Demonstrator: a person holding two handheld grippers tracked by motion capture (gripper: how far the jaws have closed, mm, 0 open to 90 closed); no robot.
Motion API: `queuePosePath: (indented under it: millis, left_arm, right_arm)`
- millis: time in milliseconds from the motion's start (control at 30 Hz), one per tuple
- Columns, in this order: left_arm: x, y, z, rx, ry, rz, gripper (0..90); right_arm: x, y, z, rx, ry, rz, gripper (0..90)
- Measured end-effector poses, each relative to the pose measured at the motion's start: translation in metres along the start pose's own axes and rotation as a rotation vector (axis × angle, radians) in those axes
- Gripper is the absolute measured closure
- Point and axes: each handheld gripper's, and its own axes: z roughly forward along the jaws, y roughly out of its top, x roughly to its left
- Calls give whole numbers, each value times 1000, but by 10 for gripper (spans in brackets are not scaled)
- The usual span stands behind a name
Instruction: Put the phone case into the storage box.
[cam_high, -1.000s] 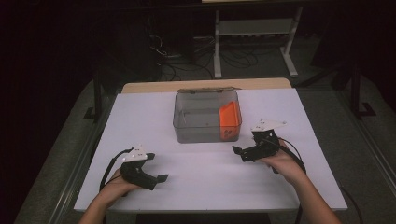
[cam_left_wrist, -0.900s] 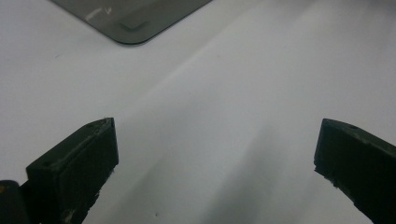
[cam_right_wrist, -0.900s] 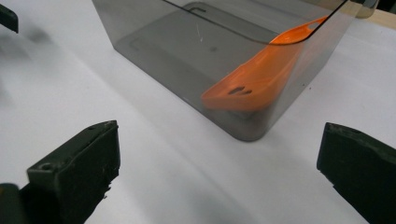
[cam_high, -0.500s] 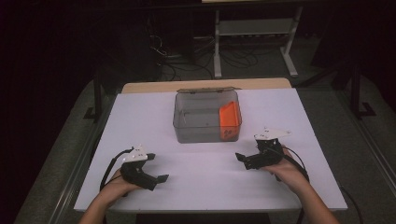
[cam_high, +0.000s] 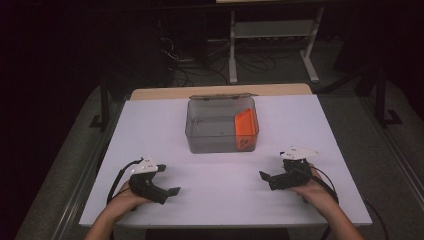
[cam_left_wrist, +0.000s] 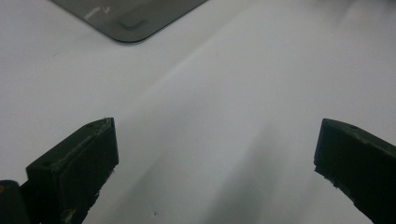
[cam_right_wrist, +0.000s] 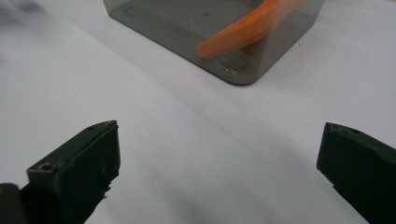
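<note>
Resting both tools on the table (cam_high: 165, 125), jaws wide, empty: left tool (cam_high: 171, 191), right tool (cam_high: 263, 175). Box (cam_high: 212, 136) at 12 o'clock holds orange piece (cam_high: 244, 126). Task looks finished or unstarted; next, reach forward.

Your left gripper (cam_high: 170, 192) and right gripper (cam_high: 265, 176) sit low over the near part of the table, well apart, each held in a hand, jaws spread wide with nothing between them, tips pointing inward.
</note>
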Motion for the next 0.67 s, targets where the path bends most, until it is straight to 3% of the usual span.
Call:
queuePosePath:
  millis: [267,667]
  left_arm:
    - [0,0,0,5,-1,3,0]
    - [1,0,1,9,1,10,0]
  right_arm:
    - [-2,-12,-7,7,-8,-6,0]
    - [-3,-15,-7,12,-19,-15,0]
